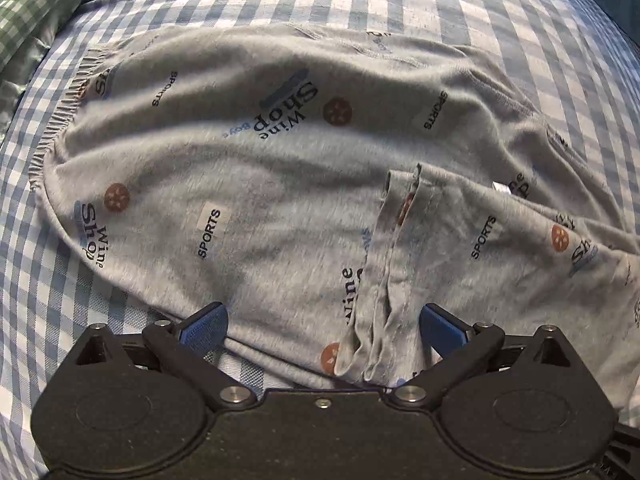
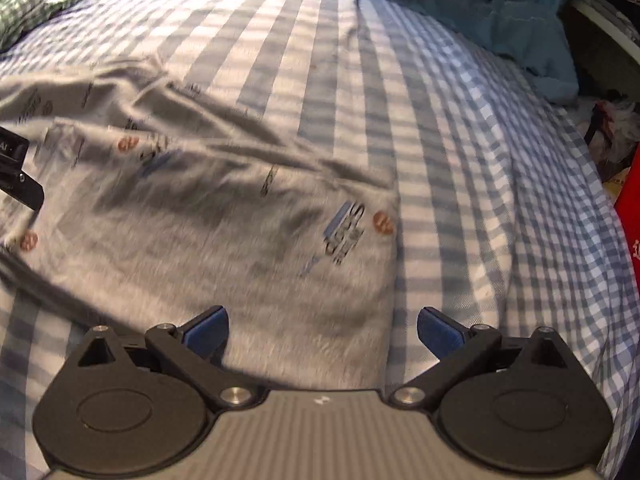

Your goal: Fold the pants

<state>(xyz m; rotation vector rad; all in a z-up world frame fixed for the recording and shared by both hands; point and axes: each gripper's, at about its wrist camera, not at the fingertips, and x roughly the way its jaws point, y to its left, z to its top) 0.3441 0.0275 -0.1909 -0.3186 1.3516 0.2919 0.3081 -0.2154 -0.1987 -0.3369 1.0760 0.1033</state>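
Observation:
Grey printed pants [image 1: 248, 160] lie spread on the blue checked bed sheet [image 1: 400, 0], with the elastic waistband [image 1: 60, 120] at the left. The leg cuffs [image 1: 384, 280] are folded back over the body and lie between my left gripper's fingers. My left gripper [image 1: 322, 324] is open and low over the near edge of the pants. In the right wrist view the pants [image 2: 200, 220] fill the left and middle. My right gripper [image 2: 322, 326] is open over the pants' near right corner. The view is blurred. A black part of the left gripper [image 2: 16, 168] shows at the left edge.
A green checked cloth [image 1: 28, 12] lies at the far left of the bed. A teal cloth [image 2: 500, 12] lies at the far right. The bed's right edge [image 2: 600, 200] drops off beside a red object [image 2: 630, 216] and clutter.

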